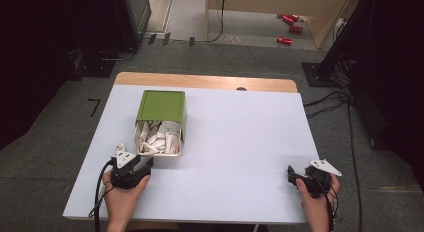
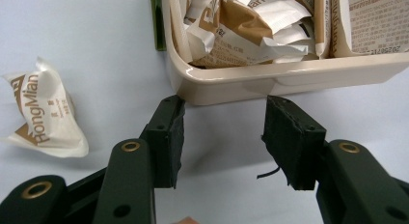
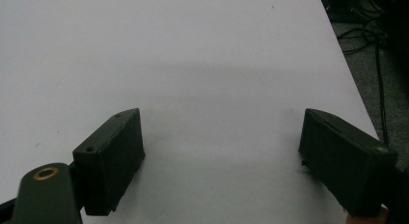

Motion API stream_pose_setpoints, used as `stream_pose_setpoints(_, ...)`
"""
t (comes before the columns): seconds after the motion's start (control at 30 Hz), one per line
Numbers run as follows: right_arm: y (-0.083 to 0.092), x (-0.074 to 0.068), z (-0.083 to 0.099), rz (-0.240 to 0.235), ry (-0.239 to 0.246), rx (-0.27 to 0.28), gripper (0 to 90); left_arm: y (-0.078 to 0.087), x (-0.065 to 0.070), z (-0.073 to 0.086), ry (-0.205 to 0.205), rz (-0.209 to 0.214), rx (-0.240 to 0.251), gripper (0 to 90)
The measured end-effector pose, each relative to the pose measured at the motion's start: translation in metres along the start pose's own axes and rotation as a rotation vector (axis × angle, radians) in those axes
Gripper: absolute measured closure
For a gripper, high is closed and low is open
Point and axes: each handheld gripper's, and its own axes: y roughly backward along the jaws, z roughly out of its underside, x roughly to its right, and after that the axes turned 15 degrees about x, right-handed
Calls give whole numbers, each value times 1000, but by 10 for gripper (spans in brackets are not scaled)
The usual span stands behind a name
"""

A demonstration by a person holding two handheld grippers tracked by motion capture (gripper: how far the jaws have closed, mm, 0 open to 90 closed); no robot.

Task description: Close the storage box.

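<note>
A green box [image 1: 161, 106] lies on the white table [image 1: 240, 142], its cream drawer [image 1: 159, 153] pulled out toward me and packed with several white-and-brown packets [image 1: 157, 137]. My left gripper [image 1: 145, 162] sits just in front of the drawer's front wall [image 2: 289, 74], pointing at it. Its jaws are open, with nothing between them [image 2: 224, 113]. One loose packet [image 2: 43, 113], crumpled and printed "RongMian", lies on the table to the left of the jaws. At the table's front right corner my right gripper [image 1: 291, 172] rests low over bare tabletop, jaws wide open and empty [image 3: 222, 115].
A wooden strip [image 1: 200, 81] runs along the table's far edge. Cables [image 1: 330, 99] trail across the grey floor to the right. Several red cans [image 1: 290, 22] lie on the floor far behind. Dark equipment stands at the back left and back right.
</note>
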Motion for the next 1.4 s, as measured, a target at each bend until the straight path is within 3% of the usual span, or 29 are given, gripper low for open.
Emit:
stream_pose_setpoints(0.93, 0, 0, 0, -2, -1, -1, 153, -33, -10, -19, 57, 0, -5, 516)
stream_pose_setpoints(1.33, 0, 0, 0, -2, -2, -2, 153, -37, -14, -21, 77, 20, -1, 516)
stream_pose_setpoints(1.4, 0, 0, 0, -2, -2, -2, 152, -37, -15, -19, 75, 42, -9, 517)
